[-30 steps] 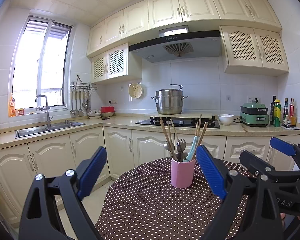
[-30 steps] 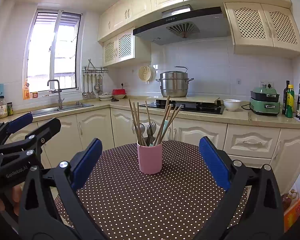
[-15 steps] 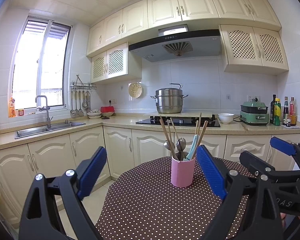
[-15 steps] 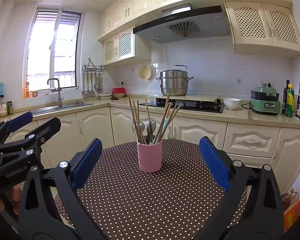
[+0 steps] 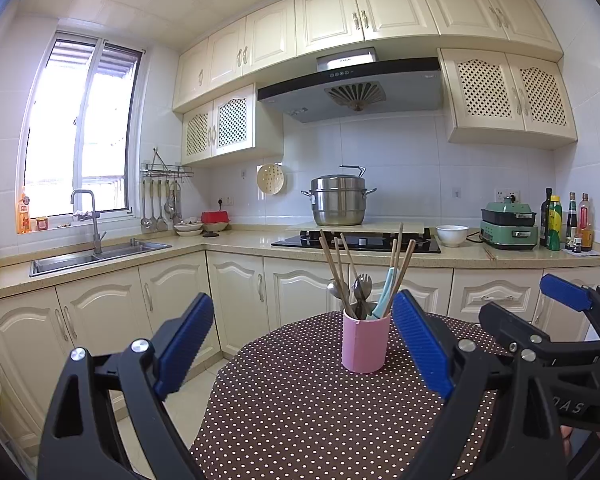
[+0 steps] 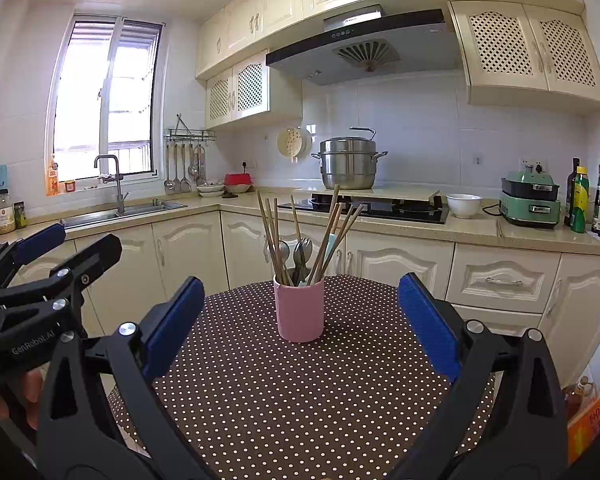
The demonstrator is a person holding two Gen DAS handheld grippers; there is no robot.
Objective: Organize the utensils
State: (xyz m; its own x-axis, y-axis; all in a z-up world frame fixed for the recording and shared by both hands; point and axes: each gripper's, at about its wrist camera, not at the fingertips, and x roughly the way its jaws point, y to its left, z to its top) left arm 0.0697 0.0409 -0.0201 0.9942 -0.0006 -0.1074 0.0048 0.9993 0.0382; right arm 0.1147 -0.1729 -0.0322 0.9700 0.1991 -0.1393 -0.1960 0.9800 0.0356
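A pink cup stands upright on the dotted tablecloth, ahead of both grippers and touching neither. It holds wooden chopsticks, metal spoons and a pale blue handle.

The right gripper is spread wide and empty; in its own view the cup sits squarely between the two blue pads, further along the table. The left gripper is likewise released and holds nothing, but in its view the cup lies off toward its right pad, just beside the tip.

Only the right wrist view shows fingers of a hand around the left gripper's handle, and an orange package low at the right edge. Only the left wrist view shows the right gripper from the side, at its far right, with jaws parted. Both views share the steel pot on the counter beyond.
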